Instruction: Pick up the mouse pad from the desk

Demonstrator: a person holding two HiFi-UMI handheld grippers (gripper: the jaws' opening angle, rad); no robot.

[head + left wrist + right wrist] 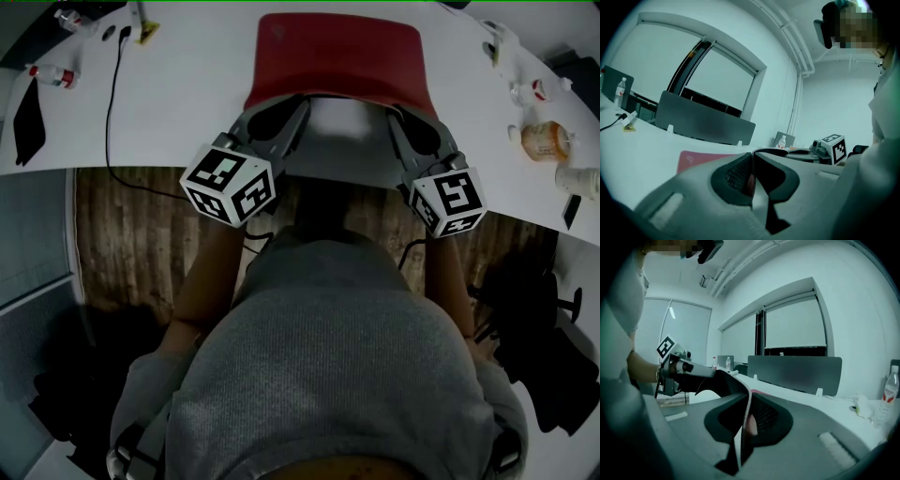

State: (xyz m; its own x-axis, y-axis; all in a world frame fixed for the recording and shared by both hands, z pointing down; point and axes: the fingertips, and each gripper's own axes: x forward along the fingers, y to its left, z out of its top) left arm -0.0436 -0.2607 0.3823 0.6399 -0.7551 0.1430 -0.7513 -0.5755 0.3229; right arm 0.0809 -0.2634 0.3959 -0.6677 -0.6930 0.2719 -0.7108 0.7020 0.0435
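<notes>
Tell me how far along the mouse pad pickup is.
Done: the left gripper and right gripper are both shut on the mouse pad's near edge. In hand: that edge is held up off the desk. Left: the pad's far end seems to rest on the desk, so it needs lifting clear.

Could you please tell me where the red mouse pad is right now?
In the head view the mouse pad sits top centre over the white desk, its near edge lifted, clamped by the left gripper and the right gripper.

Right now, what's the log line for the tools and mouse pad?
left tool: shut on mouse pad | right tool: shut on mouse pad | pad: near edge off desk
</notes>
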